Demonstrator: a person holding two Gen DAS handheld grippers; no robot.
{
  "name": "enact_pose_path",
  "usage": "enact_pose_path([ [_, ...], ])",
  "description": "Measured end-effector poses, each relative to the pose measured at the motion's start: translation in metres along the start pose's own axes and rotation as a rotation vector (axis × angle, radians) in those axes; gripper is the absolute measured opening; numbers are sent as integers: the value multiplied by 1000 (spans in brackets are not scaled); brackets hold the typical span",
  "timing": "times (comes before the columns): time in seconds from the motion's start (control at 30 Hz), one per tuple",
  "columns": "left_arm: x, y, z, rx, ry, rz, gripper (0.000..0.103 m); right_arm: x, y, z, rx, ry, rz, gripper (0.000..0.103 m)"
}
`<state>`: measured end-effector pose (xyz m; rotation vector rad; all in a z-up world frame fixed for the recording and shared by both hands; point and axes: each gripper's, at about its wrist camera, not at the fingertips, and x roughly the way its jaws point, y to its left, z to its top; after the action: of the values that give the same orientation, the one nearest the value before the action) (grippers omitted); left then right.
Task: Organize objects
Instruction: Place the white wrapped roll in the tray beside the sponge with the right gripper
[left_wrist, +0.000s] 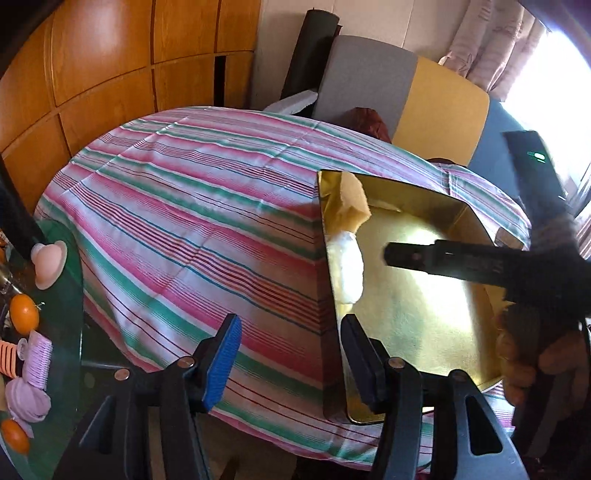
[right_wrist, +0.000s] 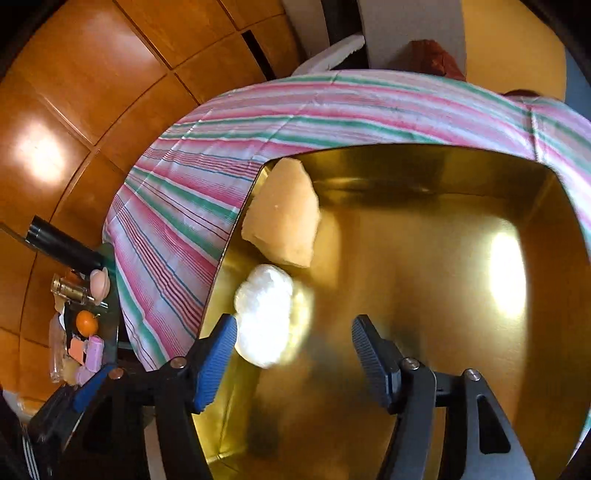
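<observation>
Over gold tray (right_wrist: 424, 177) | right gripper (right_wrist: 293, 350) agape | 2 items inside

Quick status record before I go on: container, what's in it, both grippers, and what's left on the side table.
container: shiny gold rectangular box, open, on the pink-and-green striped cloth
contents: pale yellow sponge-like block and white fluffy wad, both against the box's left wall
left gripper: jaws open, straddling the box's near left wall, holding nothing
right gripper: jaws open over the box interior, empty, beside the white wad
side table: green glass tabletop with two orange fruits, lilac and pink small items
</observation>
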<state>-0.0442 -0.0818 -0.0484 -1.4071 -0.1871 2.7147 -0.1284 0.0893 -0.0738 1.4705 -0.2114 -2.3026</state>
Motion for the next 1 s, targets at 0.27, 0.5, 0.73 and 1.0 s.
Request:
enact_pose_path([
  [0.27, -10, -24, 0, 76, -38, 31, 56, -64, -35, -26, -8, -124, -83, 74],
  [0.5, -17, -52, 6, 154, -57, 24, 56, -120, -85, -52, 38, -204, -184, 78],
  [0.73, -18, -92, 10, 262, -60, -12, 56, -185, -154, -75, 126, -288, -314, 83],
  [1.0, -16, -160, 16, 427, -51, -110, 56, -259, -265, -108, 297, -373, -525, 85],
])
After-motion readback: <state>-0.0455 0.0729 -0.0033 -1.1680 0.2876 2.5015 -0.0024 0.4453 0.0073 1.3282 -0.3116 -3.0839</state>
